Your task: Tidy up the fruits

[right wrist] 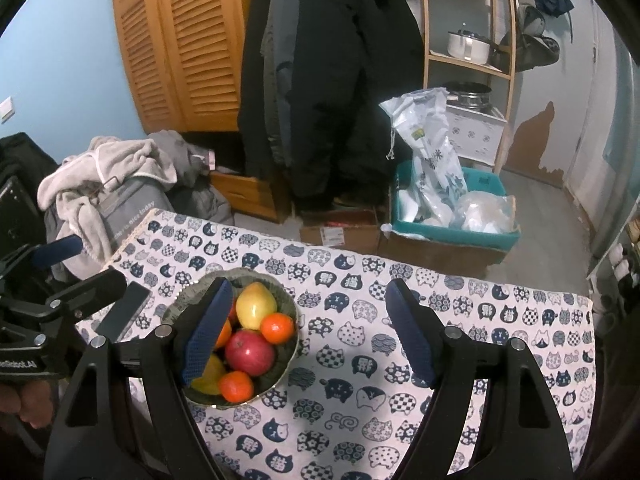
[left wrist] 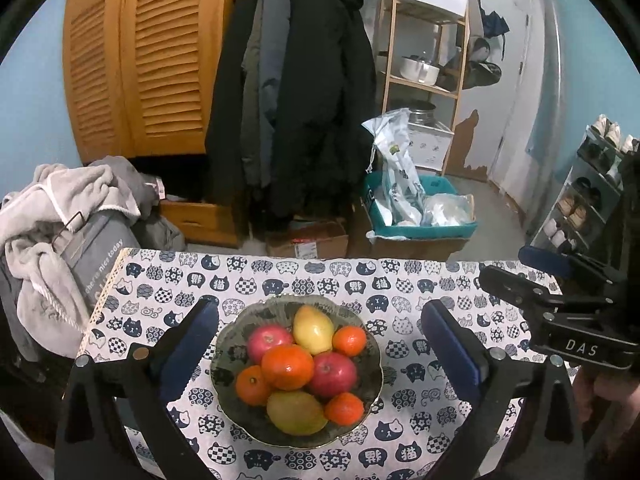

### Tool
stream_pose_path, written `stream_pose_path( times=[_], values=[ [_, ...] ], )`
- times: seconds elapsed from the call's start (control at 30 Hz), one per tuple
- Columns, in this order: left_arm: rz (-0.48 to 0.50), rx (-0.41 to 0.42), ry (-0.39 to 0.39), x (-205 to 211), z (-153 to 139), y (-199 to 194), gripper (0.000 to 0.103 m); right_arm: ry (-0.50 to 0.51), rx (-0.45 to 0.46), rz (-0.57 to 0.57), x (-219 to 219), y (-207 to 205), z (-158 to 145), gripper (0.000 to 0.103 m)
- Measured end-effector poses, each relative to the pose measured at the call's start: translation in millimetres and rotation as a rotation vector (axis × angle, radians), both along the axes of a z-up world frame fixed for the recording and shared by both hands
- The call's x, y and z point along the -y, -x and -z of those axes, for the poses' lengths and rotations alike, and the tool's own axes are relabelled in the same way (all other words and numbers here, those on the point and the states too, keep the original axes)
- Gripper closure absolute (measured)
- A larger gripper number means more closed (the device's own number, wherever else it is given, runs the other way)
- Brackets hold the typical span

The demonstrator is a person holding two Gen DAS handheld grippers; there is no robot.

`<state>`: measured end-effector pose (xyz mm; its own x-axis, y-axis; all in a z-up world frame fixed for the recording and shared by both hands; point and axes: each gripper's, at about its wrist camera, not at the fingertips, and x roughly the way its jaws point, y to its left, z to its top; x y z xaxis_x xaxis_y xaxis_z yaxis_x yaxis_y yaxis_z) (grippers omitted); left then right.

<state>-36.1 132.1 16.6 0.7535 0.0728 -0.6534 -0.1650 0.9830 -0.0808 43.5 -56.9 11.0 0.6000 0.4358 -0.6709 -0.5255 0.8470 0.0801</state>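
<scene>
Left wrist view: a dark glass bowl sits on a table covered by a white cloth printed with navy cats. The bowl holds eight pieces of fruit, packed close together: two red apples, four oranges and two yellow-green mangoes, one at the far side and one at the near side. The left gripper hangs above the bowl with its two blue-padded fingers spread wide, one on each side of the bowl, touching nothing and holding nothing. At the right edge, the right gripper reaches in over the table, with part of a hand beneath it.

Right wrist view: the right gripper hovers over the bare cloth just right of the bowl. Its fingers stand well apart and hold nothing; the left finger pad hides part of the fruit. The left gripper shows at the left edge, also spread.

Behind the table: a wooden wardrobe with slatted doors, dark coats hanging on a rack, a pile of grey clothes, a teal bin holding plastic bags, and a wooden shelf with a white pot.
</scene>
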Motion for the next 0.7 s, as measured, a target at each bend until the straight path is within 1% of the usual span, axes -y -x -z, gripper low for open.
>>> stream_pose_path(
  times=[0.43, 0.7],
  values=[
    [0.002, -0.005, -0.038, 5.4, 1.0, -1.8, 0.001, 0.002, -0.012, 0.002, 0.0, -1.5, 3.9, 0.025],
    [0.001, -0.018, -0.032, 4.6, 2.6, -3.0, 0.001, 0.002, -0.013, 0.001, 0.2, -1.7, 4.1, 0.025]
  ],
)
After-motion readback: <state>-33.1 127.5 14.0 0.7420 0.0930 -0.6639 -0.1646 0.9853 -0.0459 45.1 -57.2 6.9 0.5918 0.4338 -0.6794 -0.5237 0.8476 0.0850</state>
